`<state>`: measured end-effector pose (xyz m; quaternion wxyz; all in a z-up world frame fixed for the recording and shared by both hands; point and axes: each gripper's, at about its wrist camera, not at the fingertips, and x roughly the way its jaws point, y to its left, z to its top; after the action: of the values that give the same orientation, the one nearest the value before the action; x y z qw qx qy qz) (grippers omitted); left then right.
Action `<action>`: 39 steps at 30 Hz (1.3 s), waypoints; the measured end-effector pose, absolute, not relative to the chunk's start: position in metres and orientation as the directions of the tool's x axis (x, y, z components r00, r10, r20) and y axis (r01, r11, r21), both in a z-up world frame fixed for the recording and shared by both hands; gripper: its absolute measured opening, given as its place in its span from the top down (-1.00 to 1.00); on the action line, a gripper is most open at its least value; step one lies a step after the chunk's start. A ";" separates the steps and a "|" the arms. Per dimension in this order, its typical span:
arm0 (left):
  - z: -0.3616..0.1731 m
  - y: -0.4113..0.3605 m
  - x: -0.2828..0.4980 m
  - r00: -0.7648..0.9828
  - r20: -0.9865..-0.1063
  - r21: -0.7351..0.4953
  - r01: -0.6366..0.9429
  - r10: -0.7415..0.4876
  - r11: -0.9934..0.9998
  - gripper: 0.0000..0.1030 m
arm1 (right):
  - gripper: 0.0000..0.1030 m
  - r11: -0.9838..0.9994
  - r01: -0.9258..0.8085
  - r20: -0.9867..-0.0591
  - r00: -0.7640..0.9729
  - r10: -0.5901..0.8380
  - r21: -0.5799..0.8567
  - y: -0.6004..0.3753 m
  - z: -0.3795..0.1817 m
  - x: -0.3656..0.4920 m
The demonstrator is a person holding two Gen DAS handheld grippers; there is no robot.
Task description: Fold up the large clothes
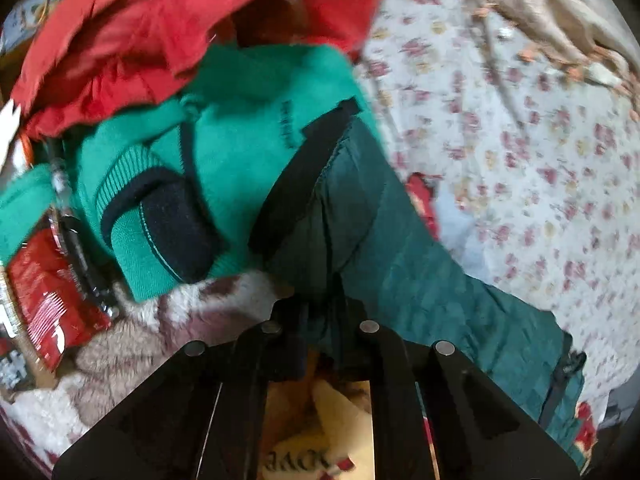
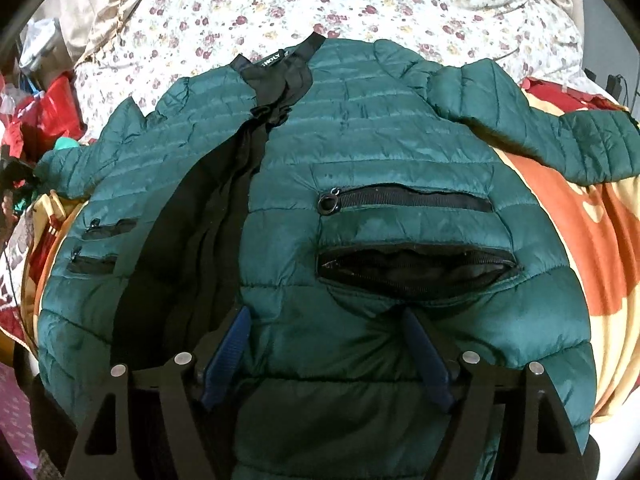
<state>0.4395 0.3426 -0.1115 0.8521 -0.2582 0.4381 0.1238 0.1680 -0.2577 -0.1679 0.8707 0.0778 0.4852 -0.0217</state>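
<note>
Lying front-up across the flower-print bed (image 2: pixel 224 12), the dark green quilted puffer jacket (image 2: pixel 360 152) has the left gripper (image 1: pixel 320 312) pinched closed on its fabric, while the right gripper (image 2: pixel 326 320) spreads wide jaws above its hem.

Floral bedsheet (image 2: pixel 248 12), orange blanket (image 2: pixel 560 216), red packet (image 1: pixel 48 292).

Bed cover (image 2: pixel 256 0): white floral sheet, spread far ahead of me.
Blanket (image 2: pixel 568 216): orange and cream, near right.
Tan cloth (image 1: pixel 560 8): bunched, far right.
Light: soft, even.
</note>
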 end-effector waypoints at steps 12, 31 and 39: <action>-0.001 0.147 0.374 0.684 -0.641 -0.415 0.073 -0.348 0.907 0.89 | -0.47 0.976 0.117 -0.802 0.592 0.080 0.184 -0.262 -0.142 0.159; -0.134 -0.072 0.249 0.517 -0.785 -0.146 0.378 -0.340 0.914 0.31 | -0.47 0.943 0.158 -0.779 0.611 0.141 0.294 -0.293 -0.117 0.157; -0.133 -0.048 0.194 0.547 -0.735 -0.185 0.406 -0.401 0.895 -0.22 | -0.47 0.908 0.091 -0.770 0.568 0.291 0.410 -0.268 -0.120 0.211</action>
<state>0.1936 -0.0477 -0.1334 0.8794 0.0034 0.4172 -0.2295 0.2113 -0.2679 -0.1199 0.8609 0.2070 0.4611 0.0583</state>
